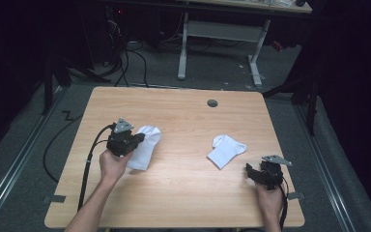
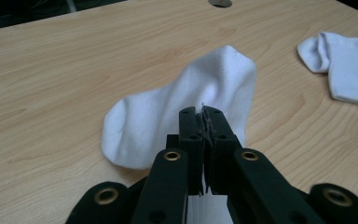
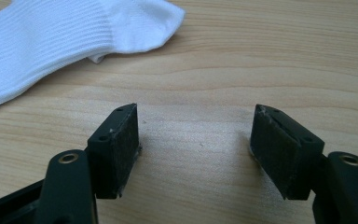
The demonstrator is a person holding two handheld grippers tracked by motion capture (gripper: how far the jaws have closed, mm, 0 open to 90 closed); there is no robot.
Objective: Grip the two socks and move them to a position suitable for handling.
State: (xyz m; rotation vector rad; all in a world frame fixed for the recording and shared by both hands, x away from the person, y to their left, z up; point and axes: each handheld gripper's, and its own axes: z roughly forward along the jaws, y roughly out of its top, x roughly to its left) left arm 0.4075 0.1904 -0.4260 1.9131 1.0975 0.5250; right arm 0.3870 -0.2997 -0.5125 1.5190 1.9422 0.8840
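A dim room with grey flooring, dark cables and a white-legged desk at the back surrounds a light wooden counter point(image 1: 183, 193) with rounded corners and a small round grey grommet hole point(image 1: 212, 103) near its far edge. On the left half of the counter lies a white knitted ankle sock point(image 1: 145, 145), its rounded end pointing away from the person. The left claw point(image 1: 136, 139), a black two-jaw tool topped by a grey three-cornered plate and held in the person's left hand point(image 1: 112, 162), has its jaws pressed together on this sock; in the left gripper view the pads are clamped tight on a pinch of white fabric, and the white knitted ankle sock point(image 2: 168, 112) spreads beyond them, its far part resting on the wood. To the right, well apart from it, a second white sock, folded over point(image 1: 226, 151), lies flat on the counter. The right claw point(image 1: 251, 171), held in the person's right hand point(image 1: 269, 198) near the counter's right front corner, sits just beside that folded sock without touching it. In the right gripper view its jaws stand wide apart with bare wood between them, and the ribbed cuff of the folded sock point(image 3: 74, 32) lies ahead to the upper left.
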